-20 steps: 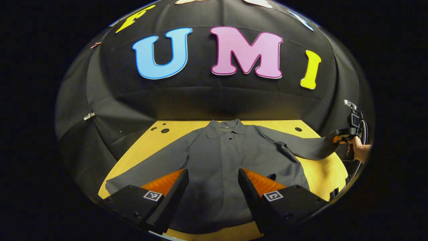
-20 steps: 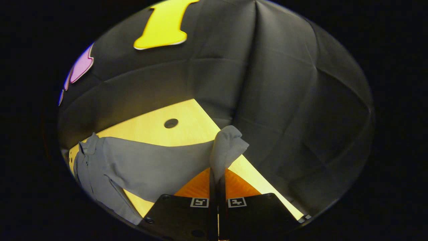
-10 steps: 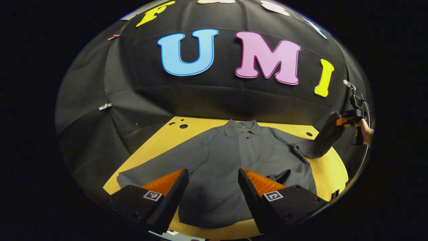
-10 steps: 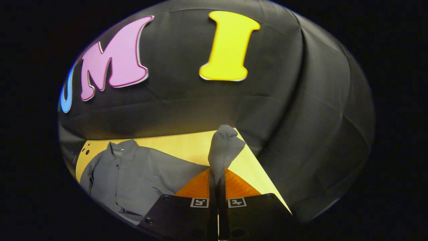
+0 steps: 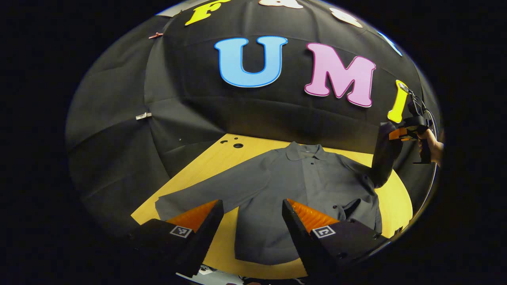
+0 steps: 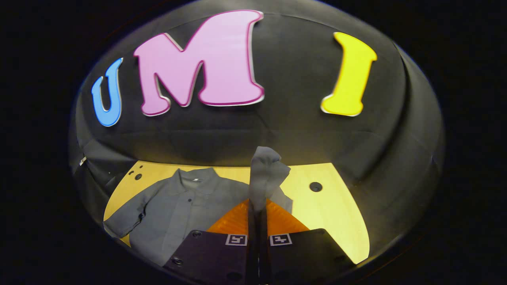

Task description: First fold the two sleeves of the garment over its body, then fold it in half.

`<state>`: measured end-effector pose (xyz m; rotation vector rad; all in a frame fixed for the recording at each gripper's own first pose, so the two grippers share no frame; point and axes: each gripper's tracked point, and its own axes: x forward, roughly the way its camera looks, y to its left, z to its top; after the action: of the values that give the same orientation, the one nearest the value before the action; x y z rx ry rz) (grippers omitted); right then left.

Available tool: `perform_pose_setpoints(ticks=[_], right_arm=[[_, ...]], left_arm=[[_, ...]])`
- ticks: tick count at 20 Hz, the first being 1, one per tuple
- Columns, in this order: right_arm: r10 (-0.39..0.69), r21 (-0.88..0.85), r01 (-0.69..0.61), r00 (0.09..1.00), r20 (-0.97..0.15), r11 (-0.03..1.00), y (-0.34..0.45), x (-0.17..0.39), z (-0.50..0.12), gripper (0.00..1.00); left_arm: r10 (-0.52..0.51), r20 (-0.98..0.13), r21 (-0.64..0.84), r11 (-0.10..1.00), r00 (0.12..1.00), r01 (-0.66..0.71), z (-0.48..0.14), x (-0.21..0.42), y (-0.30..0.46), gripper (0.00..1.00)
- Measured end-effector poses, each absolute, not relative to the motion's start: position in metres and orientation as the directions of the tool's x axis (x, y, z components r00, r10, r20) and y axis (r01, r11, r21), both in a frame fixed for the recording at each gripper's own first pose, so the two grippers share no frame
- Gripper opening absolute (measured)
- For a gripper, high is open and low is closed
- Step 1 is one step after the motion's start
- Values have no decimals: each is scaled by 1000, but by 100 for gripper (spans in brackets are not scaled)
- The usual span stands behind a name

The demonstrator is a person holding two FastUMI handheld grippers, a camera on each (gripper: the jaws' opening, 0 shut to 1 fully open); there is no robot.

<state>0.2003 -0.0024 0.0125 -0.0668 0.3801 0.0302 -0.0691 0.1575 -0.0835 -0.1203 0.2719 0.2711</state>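
Right gripper (image 6: 257,213): fingers pinched together on the right sleeve's cuff (image 6: 266,174), lifted above the table (image 6: 336,209).
Left gripper (image 5: 252,215): spread wide, holding nothing.
Garment (image 5: 293,190): flat on table, left sleeve (image 5: 206,194) outstretched.
Progress: first sleeve fold underway; second sleeve and halving remain.

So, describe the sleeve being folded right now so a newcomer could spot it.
On the yellow table lies a grey shirt. The sleeve on its far side from the left tool rises off the table, pinched in the right tool; the other sleeve lies flat.
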Motion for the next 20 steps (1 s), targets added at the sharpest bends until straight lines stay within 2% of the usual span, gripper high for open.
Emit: perform_pose_setpoints(ticks=[9, 16, 20], right_arm=[[191, -83, -256, 867, -460, 963, 148, 221, -26, 6], [278, -75, -373, 798, -535, 925, 247, 225, -72, 6], [292, -86, -415, 758, -583, 906, 287, 228, -108, 6]], left_arm=[[353, -318, -108, 908, 880, -404, -106, -105, 217, 95], [414, -367, -137, 862, 833, -489, -127, -132, 246, 95], [447, -382, -126, 842, 809, -525, -134, -148, 260, 95]])
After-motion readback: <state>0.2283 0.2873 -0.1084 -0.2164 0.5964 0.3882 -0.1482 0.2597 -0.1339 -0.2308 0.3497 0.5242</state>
